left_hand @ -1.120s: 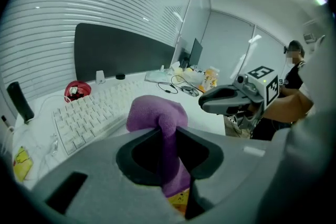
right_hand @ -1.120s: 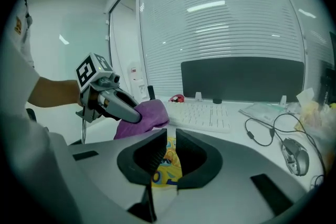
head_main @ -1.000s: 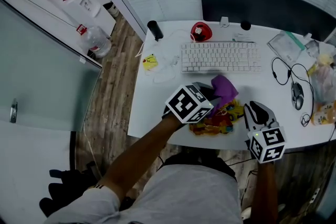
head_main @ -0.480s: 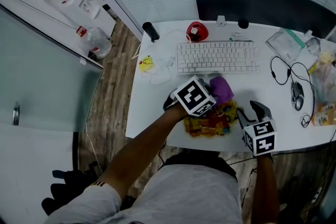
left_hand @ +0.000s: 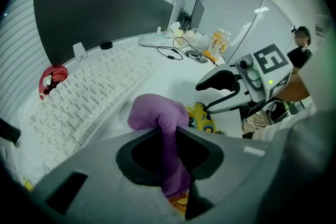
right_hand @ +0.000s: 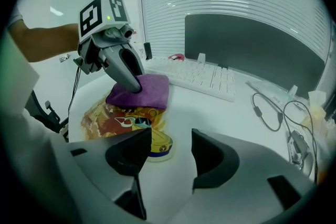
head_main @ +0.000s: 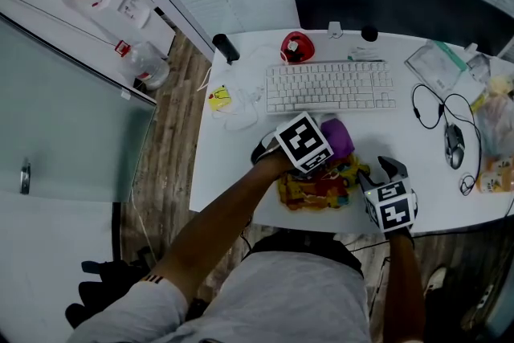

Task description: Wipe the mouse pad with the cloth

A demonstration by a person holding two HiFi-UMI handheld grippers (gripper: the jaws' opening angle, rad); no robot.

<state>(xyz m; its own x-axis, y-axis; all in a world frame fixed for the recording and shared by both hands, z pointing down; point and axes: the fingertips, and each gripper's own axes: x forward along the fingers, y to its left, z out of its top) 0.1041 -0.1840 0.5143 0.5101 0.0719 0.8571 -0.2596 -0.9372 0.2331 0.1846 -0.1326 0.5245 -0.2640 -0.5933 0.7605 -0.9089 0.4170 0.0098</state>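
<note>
The purple cloth (head_main: 338, 138) is pinched in my left gripper (head_main: 324, 154), which is shut on it; the cloth (left_hand: 157, 113) hangs out past the jaws. It rests on the far edge of the colourful mouse pad (head_main: 316, 190), which lies on the white desk (head_main: 241, 173) near the front edge. My right gripper (head_main: 379, 170) is at the pad's right end. Its jaws have just been opening and now stand wide, with nothing gripped. In the right gripper view the pad (right_hand: 118, 119) lies just ahead of the right gripper (right_hand: 170, 139), with the cloth (right_hand: 144, 90) under the left gripper (right_hand: 131, 84).
A white keyboard (head_main: 329, 86) lies just beyond the cloth, with a dark monitor (head_main: 401, 4) behind it. A mouse (head_main: 454, 145) with a looped cable and some bags (head_main: 491, 124) sit at the right. A red object (head_main: 295, 46) stands behind the keyboard.
Both grippers have come down toward the desk. The right gripper's jaws went from shut to wide open. The left gripper has brought the cloth lower onto the pad's far edge.
</note>
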